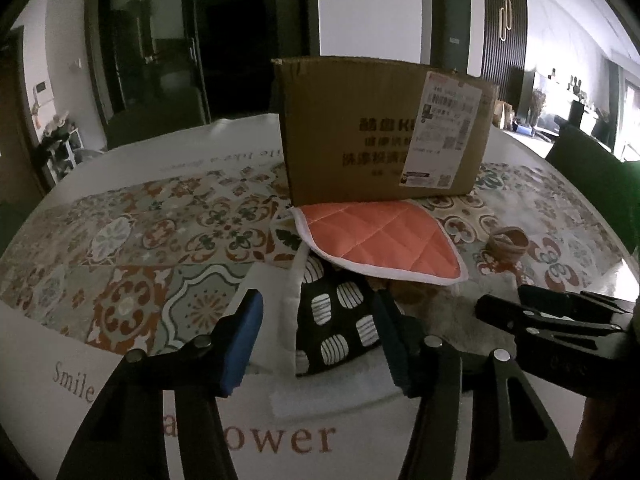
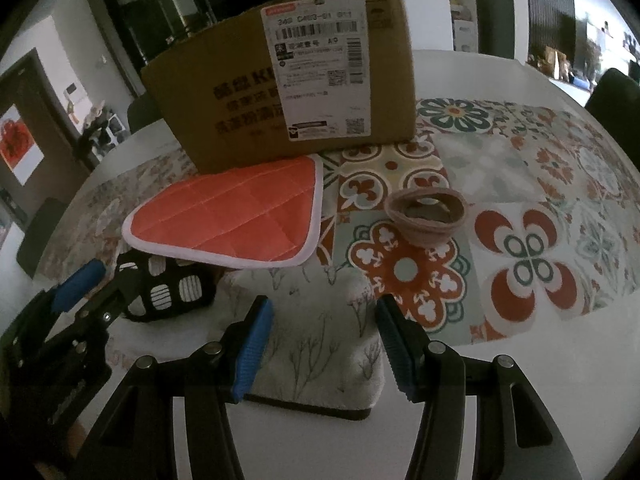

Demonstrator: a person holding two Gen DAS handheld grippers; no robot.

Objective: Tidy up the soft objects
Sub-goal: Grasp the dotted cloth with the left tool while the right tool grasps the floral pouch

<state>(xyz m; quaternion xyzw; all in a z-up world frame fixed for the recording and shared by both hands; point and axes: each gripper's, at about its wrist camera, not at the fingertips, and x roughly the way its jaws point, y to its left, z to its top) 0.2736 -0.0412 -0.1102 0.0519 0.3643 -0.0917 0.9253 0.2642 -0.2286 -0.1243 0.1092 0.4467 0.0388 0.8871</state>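
An orange quilted pad (image 1: 380, 240) with white trim lies in front of the cardboard box (image 1: 384, 128), resting on a black cloth with white ovals (image 1: 336, 328). My left gripper (image 1: 320, 340) is open, its jaws either side of the black cloth and a white strip (image 1: 290, 312). In the right wrist view the orange pad (image 2: 236, 220) overlaps the black cloth (image 2: 168, 292) and a white cloth printed with trees (image 2: 320, 332). My right gripper (image 2: 324, 344) is open, its jaws astride the tree cloth. A beige hair band roll (image 2: 426, 214) sits to the right.
The patterned tablecloth (image 2: 520, 240) covers a round white table (image 2: 500, 380). The box with a shipping label (image 2: 316, 68) stands behind the cloths. The right gripper's body (image 1: 560, 320) shows at the right of the left wrist view. A dark chair (image 1: 592, 168) stands beyond the table.
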